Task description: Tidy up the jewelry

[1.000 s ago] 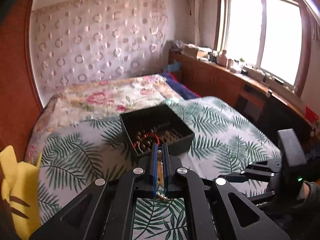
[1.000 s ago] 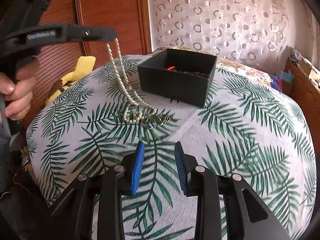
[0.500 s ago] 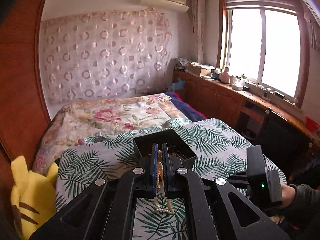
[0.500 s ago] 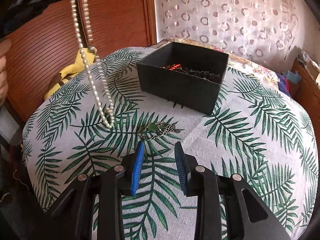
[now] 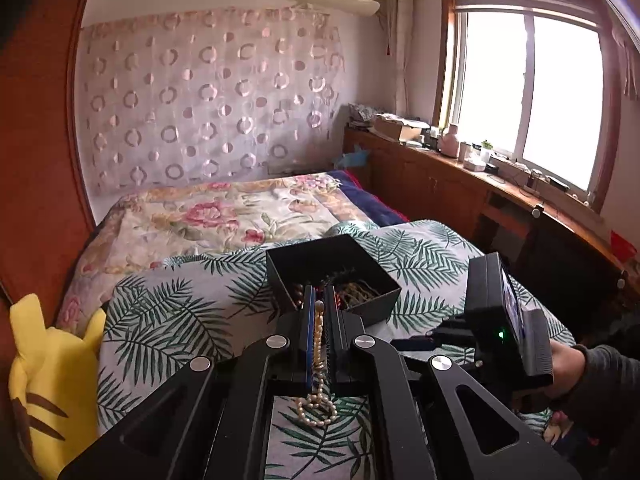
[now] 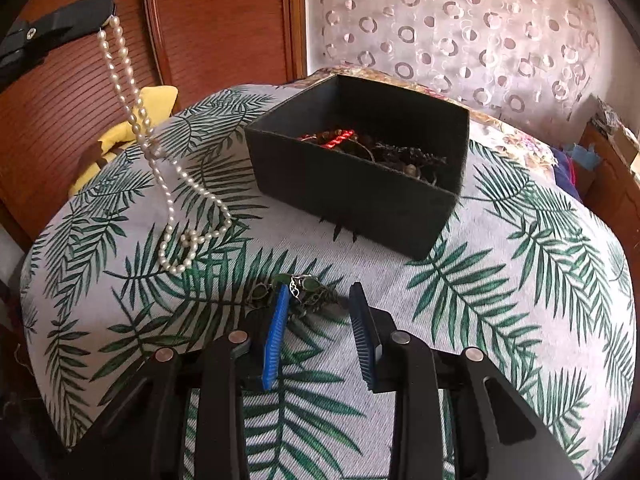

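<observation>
The left tool (image 5: 319,312) pinches a pearl necklace (image 6: 168,184) left of the black box (image 6: 360,184); the right tool (image 6: 320,300), spread, straddles a green-stone chain (image 6: 304,286).

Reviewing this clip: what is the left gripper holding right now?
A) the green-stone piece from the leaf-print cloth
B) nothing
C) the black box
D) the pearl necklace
D: the left gripper is shut on the pearl necklace, which hangs from its fingers beside the black box.
</observation>
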